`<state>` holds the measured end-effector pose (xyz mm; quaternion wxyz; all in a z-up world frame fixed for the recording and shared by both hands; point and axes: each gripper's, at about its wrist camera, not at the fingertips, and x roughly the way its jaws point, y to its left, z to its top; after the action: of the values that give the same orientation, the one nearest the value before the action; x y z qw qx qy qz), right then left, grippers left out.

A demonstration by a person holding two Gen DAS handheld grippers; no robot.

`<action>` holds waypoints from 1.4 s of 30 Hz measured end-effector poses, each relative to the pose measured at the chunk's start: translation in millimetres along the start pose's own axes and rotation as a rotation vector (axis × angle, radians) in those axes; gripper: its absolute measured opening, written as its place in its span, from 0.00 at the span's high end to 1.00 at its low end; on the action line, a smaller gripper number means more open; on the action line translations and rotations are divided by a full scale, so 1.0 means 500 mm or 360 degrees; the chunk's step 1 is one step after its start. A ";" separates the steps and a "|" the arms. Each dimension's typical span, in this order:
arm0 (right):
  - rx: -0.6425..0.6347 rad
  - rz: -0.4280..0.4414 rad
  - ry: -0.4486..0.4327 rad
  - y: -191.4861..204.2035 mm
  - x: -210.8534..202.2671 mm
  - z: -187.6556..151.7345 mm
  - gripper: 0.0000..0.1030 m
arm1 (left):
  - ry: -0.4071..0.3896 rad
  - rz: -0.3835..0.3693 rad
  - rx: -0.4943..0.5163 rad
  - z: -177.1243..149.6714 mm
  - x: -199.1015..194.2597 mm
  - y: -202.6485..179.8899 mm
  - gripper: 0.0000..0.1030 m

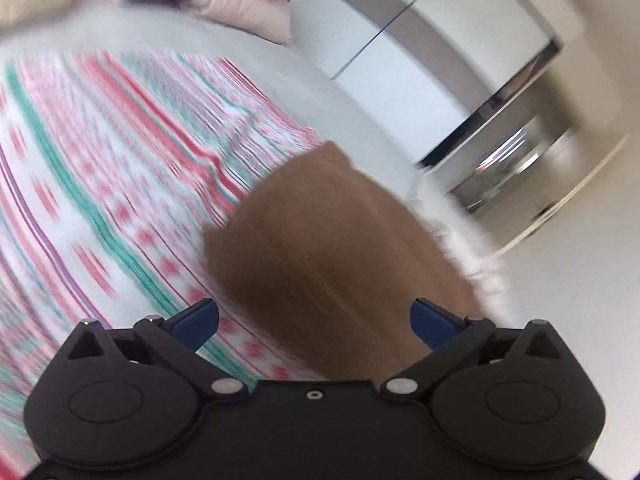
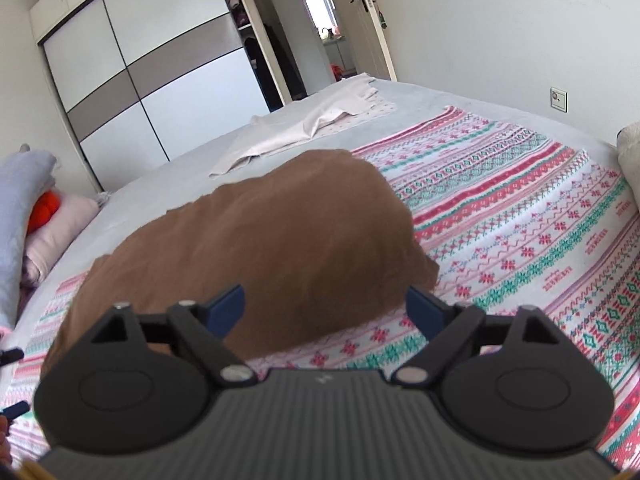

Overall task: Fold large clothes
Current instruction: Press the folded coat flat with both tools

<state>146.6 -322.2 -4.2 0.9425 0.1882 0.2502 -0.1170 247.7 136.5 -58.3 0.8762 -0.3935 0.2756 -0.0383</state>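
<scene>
A brown garment [image 2: 256, 248] lies folded in a low mound on a patterned pink, green and white blanket [image 2: 520, 216] spread over the bed. My right gripper [image 2: 325, 305] hovers open just above the garment's near edge, blue pads apart, nothing between them. In the blurred left wrist view the same brown garment [image 1: 336, 248] lies ahead on the blanket [image 1: 100, 168]. My left gripper [image 1: 314, 322] stands open over its near end, gripping nothing. The left gripper's blue fingertips [image 2: 12, 354] peek in at the left edge of the right wrist view.
A pale pink cloth [image 2: 304, 128] lies crumpled at the far side of the grey bed sheet [image 2: 168, 176]. Pillows and an orange toy [image 2: 44, 208] pile up at the left. A sliding wardrobe [image 2: 140, 72] and an open door [image 2: 372, 20] stand beyond.
</scene>
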 end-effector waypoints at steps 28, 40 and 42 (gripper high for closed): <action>-0.0136 -0.0034 -0.0024 0.048 0.071 0.007 0.06 | -0.0155 0.0111 -0.0036 -0.010 0.219 -0.018 0.30; -0.0387 0.0040 -0.0104 0.108 0.089 -0.021 0.06 | -0.0356 0.0194 0.0182 -0.013 0.220 -0.077 0.78; -0.0367 0.0095 -0.0111 0.112 0.093 -0.024 0.06 | -0.0389 0.0180 0.0210 -0.010 0.214 -0.091 0.79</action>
<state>198.5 -272.9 -21.3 0.9691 0.0816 0.2233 -0.0657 342.4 71.7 -76.9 0.9279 -0.3207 0.1855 0.0413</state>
